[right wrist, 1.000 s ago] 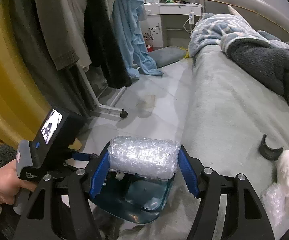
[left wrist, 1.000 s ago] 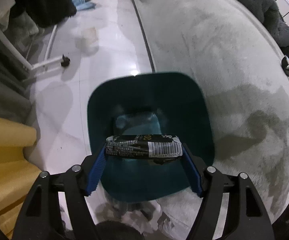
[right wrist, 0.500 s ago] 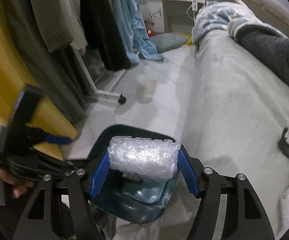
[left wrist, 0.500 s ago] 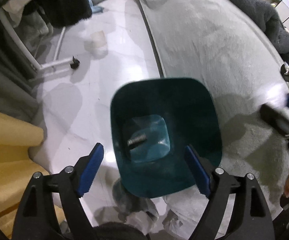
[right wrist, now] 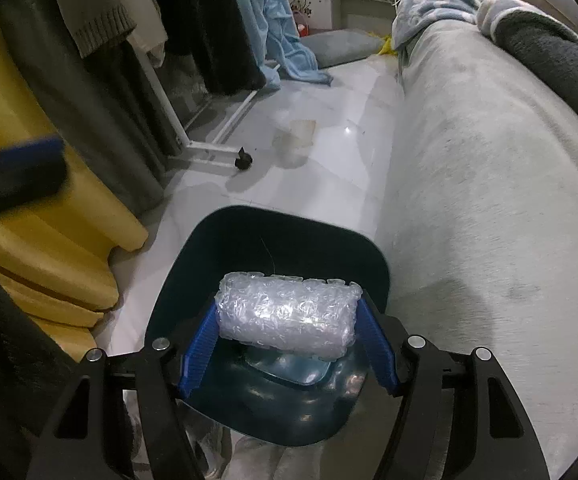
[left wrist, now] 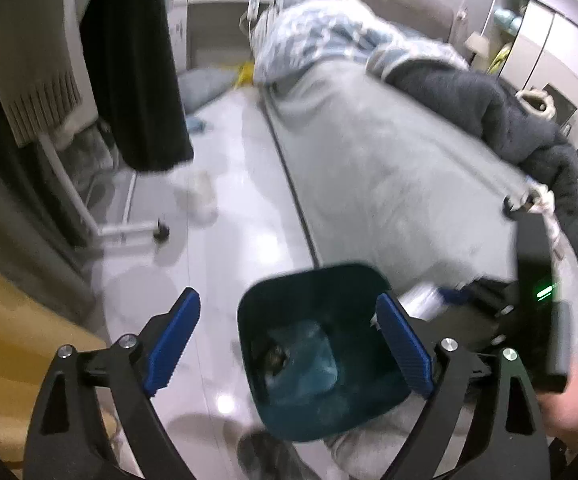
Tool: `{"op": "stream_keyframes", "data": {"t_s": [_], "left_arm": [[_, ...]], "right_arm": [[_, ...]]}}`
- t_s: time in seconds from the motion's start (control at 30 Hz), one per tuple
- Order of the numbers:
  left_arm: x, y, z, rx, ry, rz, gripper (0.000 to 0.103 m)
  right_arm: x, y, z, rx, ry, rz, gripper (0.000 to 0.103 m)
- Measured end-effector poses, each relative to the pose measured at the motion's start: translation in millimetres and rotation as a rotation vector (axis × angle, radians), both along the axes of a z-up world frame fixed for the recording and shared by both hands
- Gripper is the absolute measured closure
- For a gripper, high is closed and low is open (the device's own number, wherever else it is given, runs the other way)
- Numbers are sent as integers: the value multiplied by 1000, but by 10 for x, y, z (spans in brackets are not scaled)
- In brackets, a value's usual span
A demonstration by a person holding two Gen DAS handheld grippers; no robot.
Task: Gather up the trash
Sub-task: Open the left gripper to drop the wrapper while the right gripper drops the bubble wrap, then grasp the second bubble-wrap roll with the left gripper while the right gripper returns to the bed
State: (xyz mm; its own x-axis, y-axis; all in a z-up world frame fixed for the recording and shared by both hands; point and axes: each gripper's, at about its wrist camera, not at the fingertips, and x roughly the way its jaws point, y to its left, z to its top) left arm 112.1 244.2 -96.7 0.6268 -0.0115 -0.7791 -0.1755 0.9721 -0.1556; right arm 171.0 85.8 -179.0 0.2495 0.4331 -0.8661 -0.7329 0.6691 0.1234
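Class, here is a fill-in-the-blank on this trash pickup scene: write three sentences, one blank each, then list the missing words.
1. The right gripper is shut on a roll of ____ wrap.
2. The left gripper holds nothing; its jaws are ____.
3. The roll of bubble wrap hangs directly above the dark teal ____, which stands on the floor beside the bed.

Missing words: bubble; open; bin

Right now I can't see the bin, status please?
Left tool open, empty. Right tool shut on bubble wrap roll, directly above teal bin. Nothing blocking the drop.
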Motion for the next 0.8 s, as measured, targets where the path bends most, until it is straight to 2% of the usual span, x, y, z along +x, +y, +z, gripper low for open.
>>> {"op": "stream_keyframes", "data": {"t_s": [0.17, 0.43, 0.57, 0.67, 0.8], "left_arm": [[-40, -49, 211, -1, -105, -12, 9], [-141, -99, 557, -46, -272, -19, 6], [-216, -175, 802, -9, -377, -39, 4], [-277, -296, 999, 52, -454, -77, 3], [-299, -367, 1167, 41, -499, -97, 3]], "right_arm": [[-14, 89, -100, -24, 9, 10, 34], [-36, 133, -73, -17, 10, 11, 11], [-34, 105, 42, 1, -19, 3, 4], [-10, 56, 135, 18, -37, -14, 3], [8, -37, 291, 44, -60, -37, 3]]}}
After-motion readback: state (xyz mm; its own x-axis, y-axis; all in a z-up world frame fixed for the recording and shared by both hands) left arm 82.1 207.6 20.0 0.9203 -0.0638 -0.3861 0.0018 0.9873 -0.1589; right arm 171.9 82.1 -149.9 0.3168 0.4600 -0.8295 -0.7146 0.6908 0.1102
